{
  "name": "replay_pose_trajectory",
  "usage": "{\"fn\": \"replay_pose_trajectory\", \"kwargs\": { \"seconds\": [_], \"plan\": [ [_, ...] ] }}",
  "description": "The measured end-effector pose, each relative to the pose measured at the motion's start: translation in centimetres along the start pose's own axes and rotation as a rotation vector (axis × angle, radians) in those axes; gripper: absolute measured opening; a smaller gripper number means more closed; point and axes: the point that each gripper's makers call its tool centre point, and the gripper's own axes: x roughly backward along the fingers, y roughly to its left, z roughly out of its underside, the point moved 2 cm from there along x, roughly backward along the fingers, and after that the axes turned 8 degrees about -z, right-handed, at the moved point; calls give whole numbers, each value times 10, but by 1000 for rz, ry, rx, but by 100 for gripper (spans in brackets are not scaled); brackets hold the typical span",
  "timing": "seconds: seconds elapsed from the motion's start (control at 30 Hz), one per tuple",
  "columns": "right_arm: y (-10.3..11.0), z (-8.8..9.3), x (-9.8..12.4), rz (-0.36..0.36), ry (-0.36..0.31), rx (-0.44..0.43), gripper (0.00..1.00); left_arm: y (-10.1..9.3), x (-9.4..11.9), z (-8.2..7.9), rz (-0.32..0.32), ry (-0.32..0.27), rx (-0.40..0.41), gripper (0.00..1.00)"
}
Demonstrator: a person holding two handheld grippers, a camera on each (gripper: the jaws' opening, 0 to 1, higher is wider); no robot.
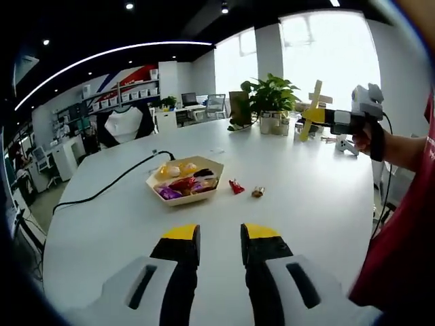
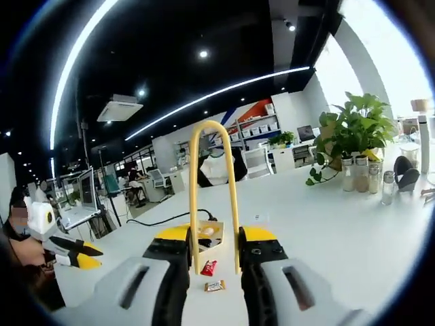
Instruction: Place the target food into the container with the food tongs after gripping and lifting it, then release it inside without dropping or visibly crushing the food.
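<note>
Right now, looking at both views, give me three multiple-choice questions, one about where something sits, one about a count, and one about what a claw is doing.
1. Where do the loose candies lie?
A. Inside the tray
B. On the table beside the tray
C. Under the plant

2. How many wrapped candies lie on the table outside the tray?
A. Two
B. Four
C. None

3. What is the right claw doing?
A. Open, holding nothing
B. Shut on a candy
C. Holding the yellow tongs

Answers:
1. B, since the left gripper view shows them on the white table, apart from the tray's rim.
2. A, since a red one and a brownish one lie side by side.
3. C, since the right gripper view shows the tongs rising from between its jaws.
</note>
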Motion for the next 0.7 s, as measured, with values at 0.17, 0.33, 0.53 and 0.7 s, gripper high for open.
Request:
{"fn": "replay_pose_trajectory", "kwargs": {
  "seconds": [0.17,0.33,0.53,0.7],
  "plan": [
    [-6,-3,15,-8,-3,8,24,-29,-8,-5,41,19,-12,25],
    [-12,-13,32,-31,-23,30,24,-53,-28,-24,85,-8,-36,25],
    [-13,-17,46,-50,-42,9,24,-79,-58,-43,162,-35,-87,25],
    [8,-11,63,-160,8,9,24,-91,-79,-30,271,46,-148,26]
  ]
}}
